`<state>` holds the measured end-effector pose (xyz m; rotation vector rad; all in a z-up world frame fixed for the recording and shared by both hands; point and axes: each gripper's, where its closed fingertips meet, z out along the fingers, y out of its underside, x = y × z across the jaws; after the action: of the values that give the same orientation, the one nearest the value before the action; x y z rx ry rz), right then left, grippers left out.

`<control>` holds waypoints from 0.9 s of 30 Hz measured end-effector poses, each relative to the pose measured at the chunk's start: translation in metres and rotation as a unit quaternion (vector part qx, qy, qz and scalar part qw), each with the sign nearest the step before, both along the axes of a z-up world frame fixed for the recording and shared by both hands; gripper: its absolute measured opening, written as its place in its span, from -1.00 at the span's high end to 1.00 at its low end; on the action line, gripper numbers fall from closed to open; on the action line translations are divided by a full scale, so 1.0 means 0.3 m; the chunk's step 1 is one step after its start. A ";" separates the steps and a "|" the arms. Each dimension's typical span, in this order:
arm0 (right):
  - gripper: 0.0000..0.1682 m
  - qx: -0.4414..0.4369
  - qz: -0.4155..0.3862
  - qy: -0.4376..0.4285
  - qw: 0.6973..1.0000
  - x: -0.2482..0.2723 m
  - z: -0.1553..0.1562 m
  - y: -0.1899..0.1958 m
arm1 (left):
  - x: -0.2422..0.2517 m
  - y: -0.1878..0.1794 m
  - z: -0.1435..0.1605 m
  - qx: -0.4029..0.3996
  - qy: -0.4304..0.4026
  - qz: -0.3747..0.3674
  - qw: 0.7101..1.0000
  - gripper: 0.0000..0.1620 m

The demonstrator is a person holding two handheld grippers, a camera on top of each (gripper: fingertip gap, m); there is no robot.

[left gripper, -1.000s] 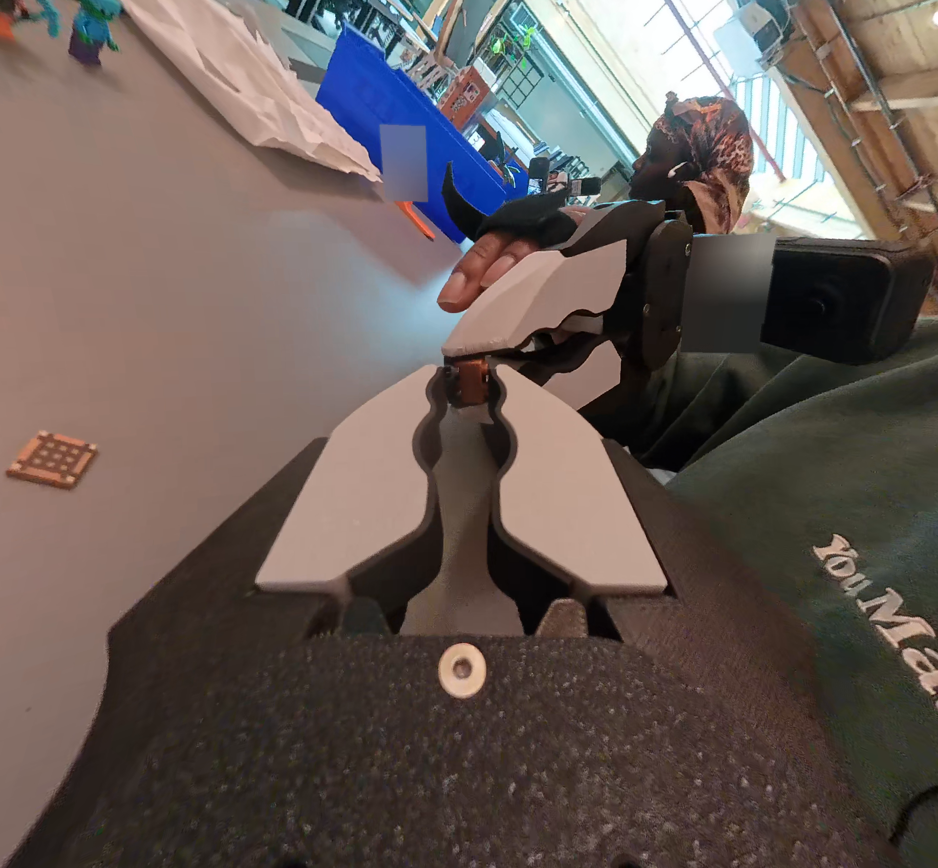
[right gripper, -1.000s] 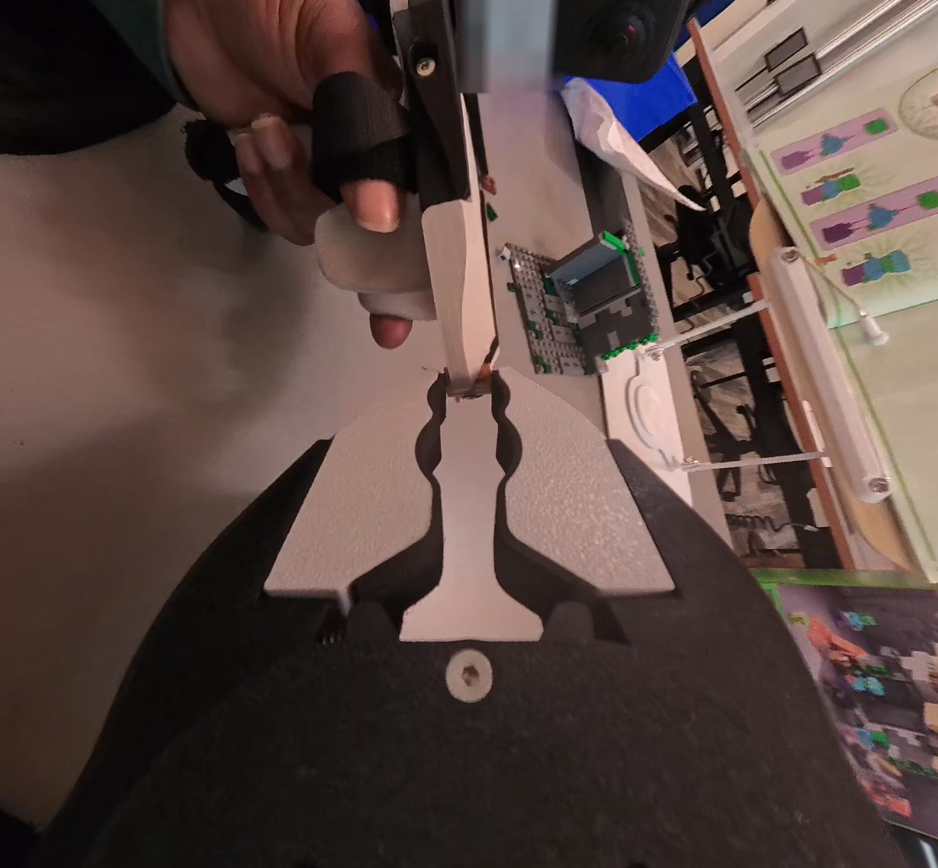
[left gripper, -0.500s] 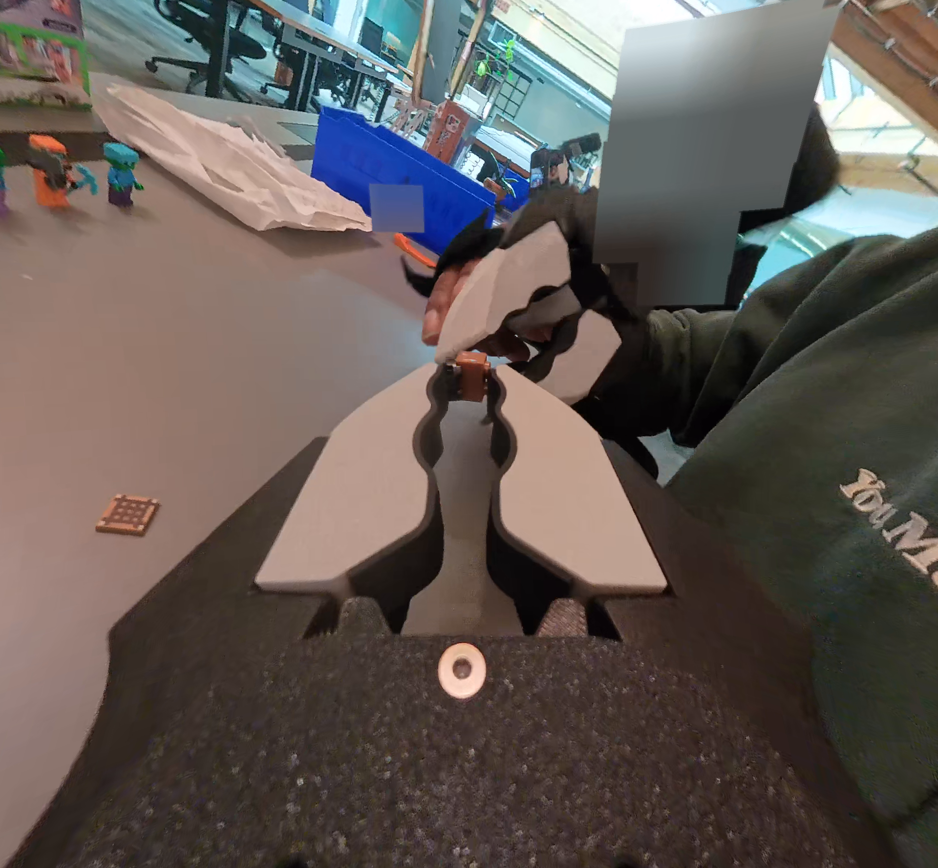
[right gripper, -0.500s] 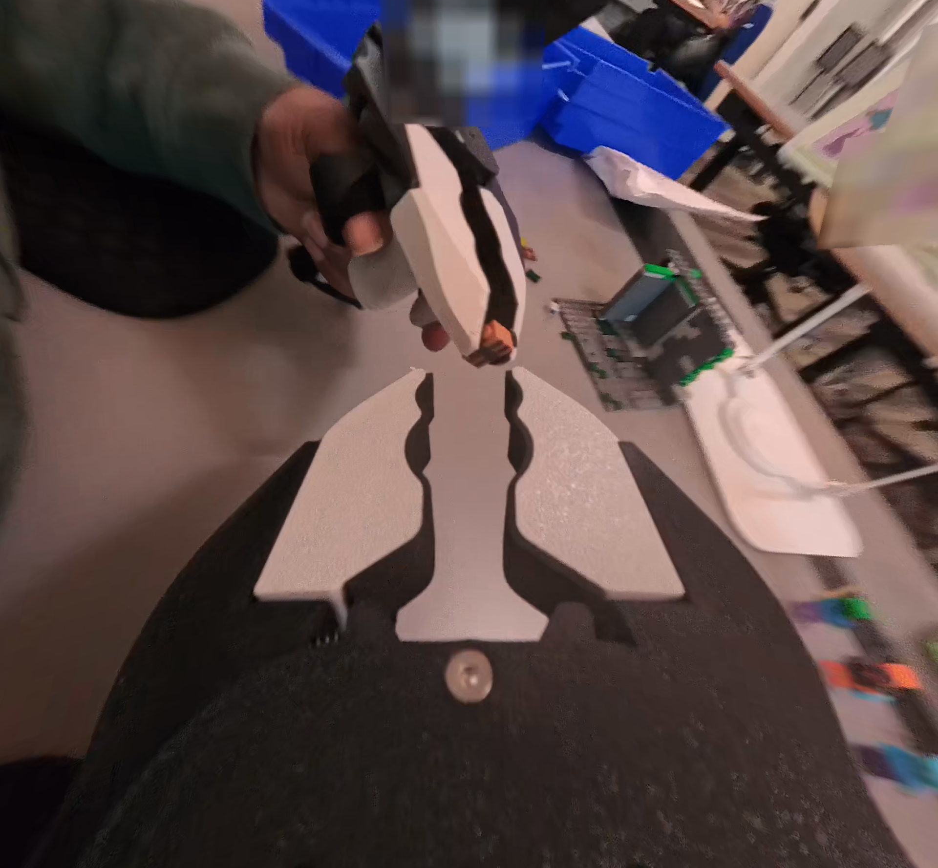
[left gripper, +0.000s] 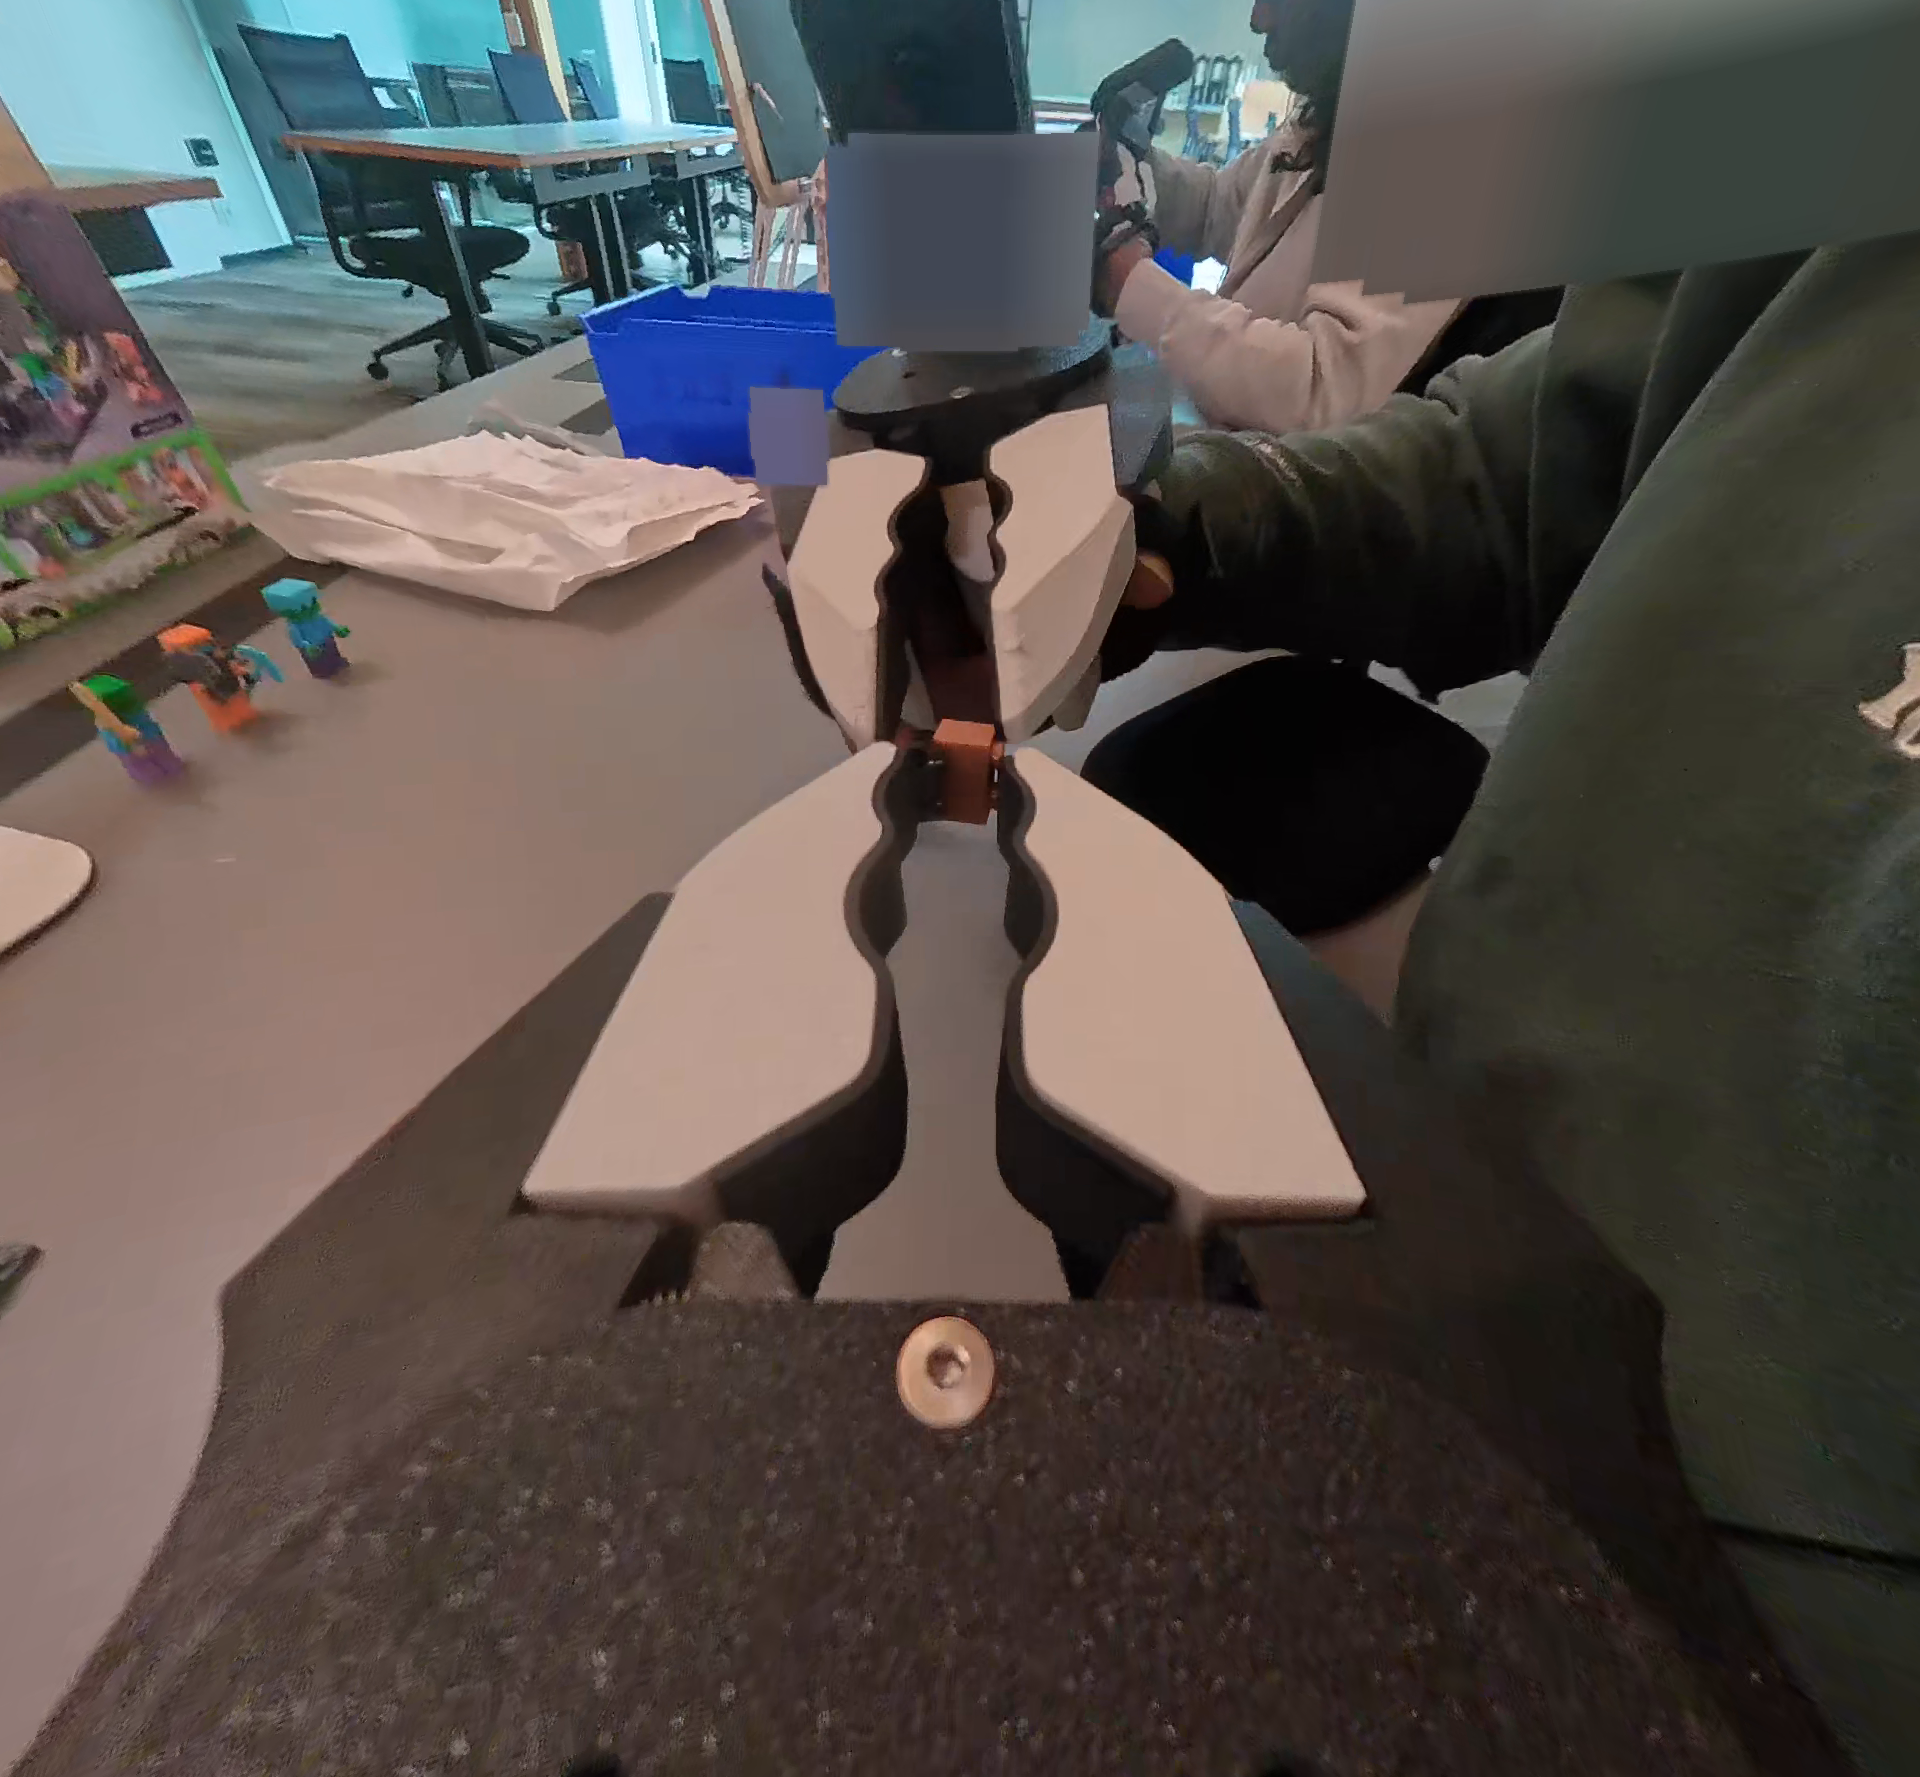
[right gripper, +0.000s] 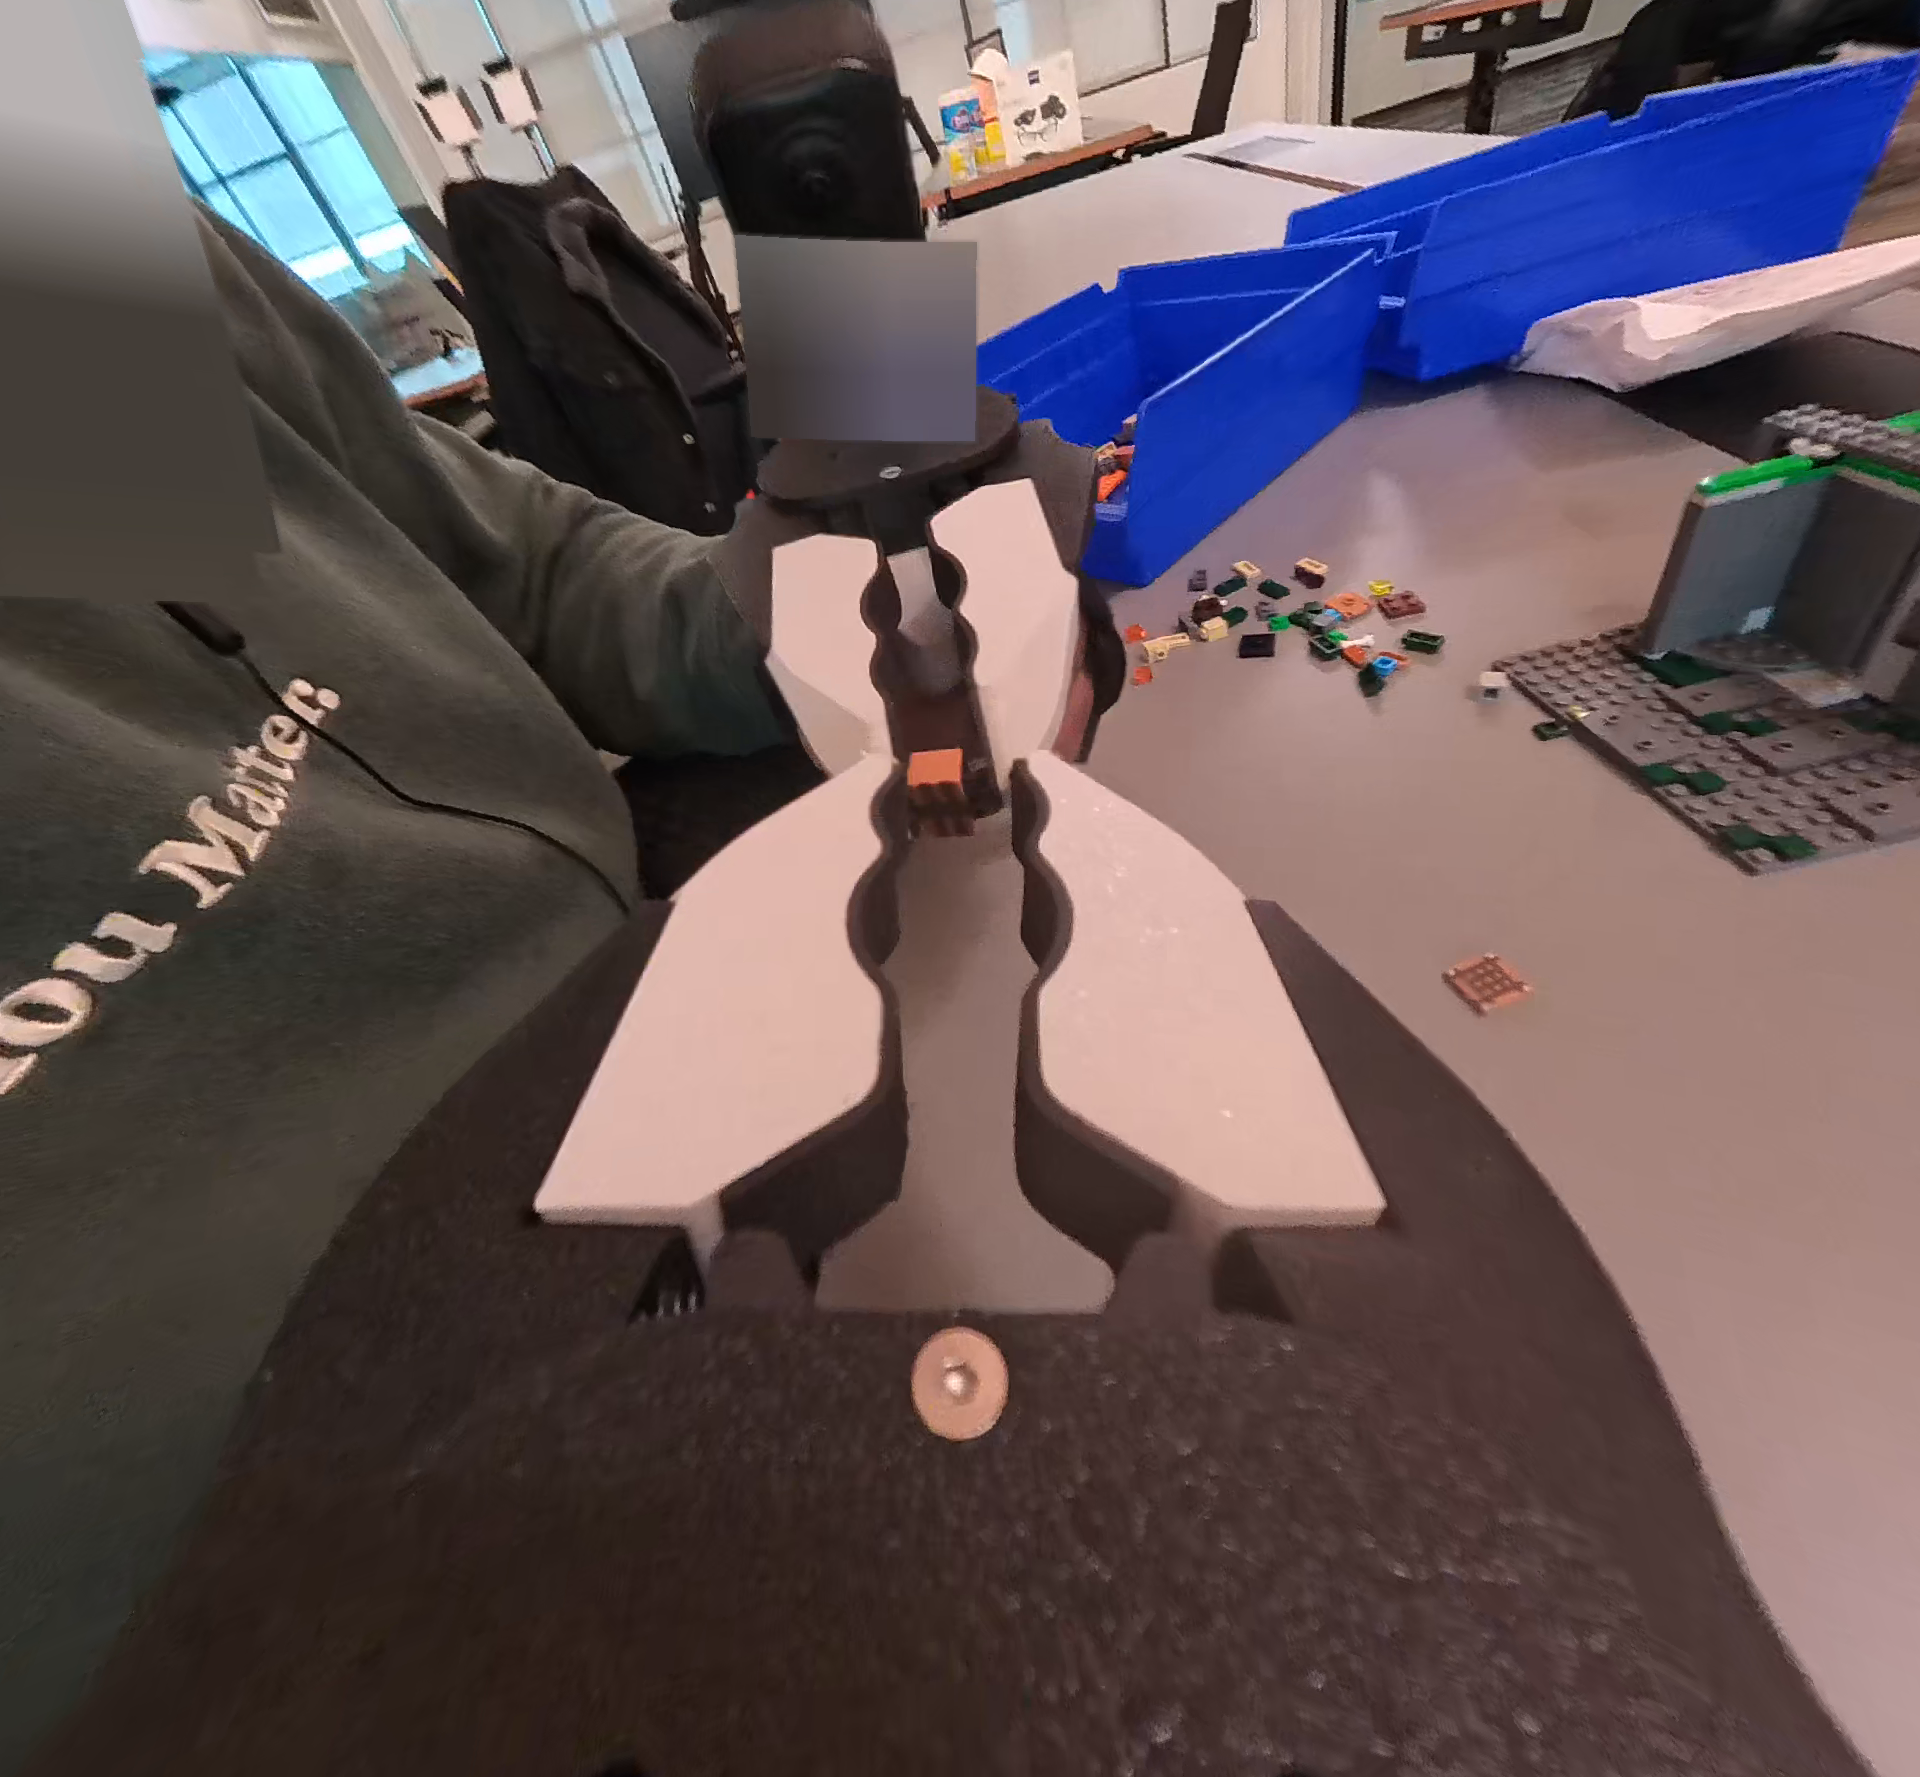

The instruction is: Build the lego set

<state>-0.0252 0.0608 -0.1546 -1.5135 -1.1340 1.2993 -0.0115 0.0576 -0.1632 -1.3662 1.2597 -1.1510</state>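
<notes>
while the left tool (left gripper: 951, 782) clenched a small brown lego piece (left gripper: 961, 785) above the grey table (left gripper: 436, 896), the right tool (right gripper: 961, 787) met it tip to tip (whether it gripped the piece, i couldn't tell). loose bricks (right gripper: 1304, 626) and the grey build (right gripper: 1766, 647) lay far right.

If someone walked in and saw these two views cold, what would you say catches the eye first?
The two grippers meeting tip to tip in mid-air: the left gripper is shut on a small brown brick, and the right gripper faces it, nearly touching. Next, on the grey table, a scatter of loose bricks lies beside a blue bin, with a half-built grey model at the right. In the left wrist view, three small figures stand at the left.
</notes>
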 end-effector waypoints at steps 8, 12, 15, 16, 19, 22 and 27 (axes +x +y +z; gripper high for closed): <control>0.84 0.104 -0.016 -0.034 0.994 -0.011 0.015 -0.017 | -0.008 -0.007 0.013 0.041 0.003 0.007 0.999 0.82; 0.85 0.121 -0.013 -0.042 0.992 -0.017 0.020 -0.026 | -0.014 -0.015 0.019 0.062 0.011 0.003 0.998 0.82; 0.85 0.129 -0.009 -0.043 0.991 -0.020 0.024 -0.032 | -0.017 -0.021 0.025 0.067 0.008 -0.002 0.998 0.82; 0.85 0.134 -0.008 -0.045 0.990 -0.021 0.024 -0.034 | -0.019 -0.024 0.025 0.071 0.010 -0.004 0.997 0.82; 0.85 0.144 -0.008 -0.040 0.989 -0.027 0.030 -0.044 | -0.024 -0.034 0.032 0.074 0.002 -0.014 0.997 0.82; 0.85 0.153 -0.008 -0.041 0.987 -0.030 0.031 -0.053 | -0.028 -0.043 0.034 0.084 0.002 -0.022 0.996 0.82; 0.85 0.160 -0.010 -0.029 0.987 -0.040 0.041 -0.072 | -0.037 -0.064 0.044 0.085 -0.013 -0.045 0.995 0.81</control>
<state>-0.0373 0.0392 -0.1423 -1.3265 -1.2929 1.0069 -0.0226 0.0385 -0.1499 -1.1755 1.3811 -1.0920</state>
